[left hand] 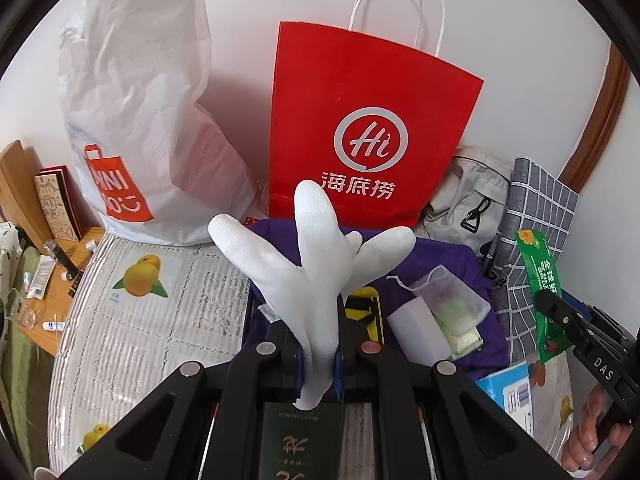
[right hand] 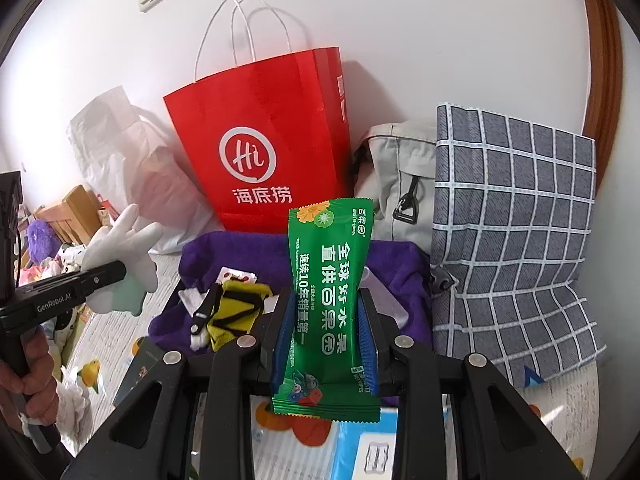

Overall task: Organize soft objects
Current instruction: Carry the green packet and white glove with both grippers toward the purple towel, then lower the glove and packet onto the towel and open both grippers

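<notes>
My left gripper (left hand: 318, 332) is shut on a white knit glove (left hand: 308, 256), held upright above a purple cloth bag (left hand: 440, 264); the glove also shows in the right wrist view (right hand: 120, 256). My right gripper (right hand: 326, 320) is shut on a green wet-wipes packet (right hand: 328, 292), held upright over the same purple bag (right hand: 240, 248); the packet also shows in the left wrist view (left hand: 538, 280). In the purple bag lie a yellow-and-black pouch (right hand: 236, 312), a white mesh pouch (left hand: 444, 296) and a white roll (left hand: 416, 328).
A red paper bag (left hand: 372, 120) stands against the wall behind the purple bag, with a white plastic bag (left hand: 136, 120) to its left. A beige backpack (right hand: 400, 184) and a grey checked cushion (right hand: 512, 216) sit at the right. The table has a fruit-print cover (left hand: 140, 312).
</notes>
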`<action>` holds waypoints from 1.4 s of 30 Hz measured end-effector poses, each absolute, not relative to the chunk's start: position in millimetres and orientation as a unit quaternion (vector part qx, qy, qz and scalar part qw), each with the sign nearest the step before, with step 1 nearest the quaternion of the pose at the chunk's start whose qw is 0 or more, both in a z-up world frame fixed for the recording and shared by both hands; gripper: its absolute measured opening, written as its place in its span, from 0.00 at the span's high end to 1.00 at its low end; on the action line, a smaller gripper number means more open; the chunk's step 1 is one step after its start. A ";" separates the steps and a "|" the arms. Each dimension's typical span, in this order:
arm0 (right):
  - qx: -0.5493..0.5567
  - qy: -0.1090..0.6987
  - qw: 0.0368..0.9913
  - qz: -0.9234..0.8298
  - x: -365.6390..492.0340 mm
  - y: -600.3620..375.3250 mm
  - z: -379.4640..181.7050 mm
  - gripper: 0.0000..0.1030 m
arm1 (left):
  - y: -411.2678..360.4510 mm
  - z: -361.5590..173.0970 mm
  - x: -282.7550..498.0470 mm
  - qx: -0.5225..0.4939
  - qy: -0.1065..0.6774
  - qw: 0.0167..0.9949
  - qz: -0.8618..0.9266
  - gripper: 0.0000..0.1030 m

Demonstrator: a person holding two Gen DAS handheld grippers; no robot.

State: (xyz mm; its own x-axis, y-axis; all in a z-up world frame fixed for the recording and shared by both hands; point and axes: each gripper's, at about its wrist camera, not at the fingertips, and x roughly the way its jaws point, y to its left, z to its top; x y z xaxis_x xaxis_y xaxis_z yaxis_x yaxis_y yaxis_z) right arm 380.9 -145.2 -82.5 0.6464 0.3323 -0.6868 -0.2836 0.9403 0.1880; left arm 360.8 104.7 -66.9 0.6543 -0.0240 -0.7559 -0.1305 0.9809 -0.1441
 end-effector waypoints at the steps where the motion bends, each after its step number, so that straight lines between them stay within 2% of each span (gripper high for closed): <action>1: 0.033 0.386 0.906 0.170 384.1 -144.5 -83.3 0.70 | 104.1 -68.0 364.7 -0.093 0.416 0.904 0.029 0.90; 17: 0.015 0.424 0.891 0.158 439.9 -133.1 -125.3 0.70 | 106.9 -120.5 420.7 -0.110 0.455 0.883 0.031 0.90; 42: 0.025 0.498 0.852 0.162 464.6 -119.3 -190.1 0.69 | 119.1 -149.1 433.4 -0.151 0.481 0.864 0.001 0.89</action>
State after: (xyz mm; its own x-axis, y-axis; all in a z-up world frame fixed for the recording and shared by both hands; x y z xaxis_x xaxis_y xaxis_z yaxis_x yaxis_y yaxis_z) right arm 464.6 -119.3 -190.1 0.4522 0.3016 -0.8394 -0.2511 0.9461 0.2046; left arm 433.4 119.1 -149.1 0.5379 -0.1443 -0.8306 -0.1468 0.9542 -0.2608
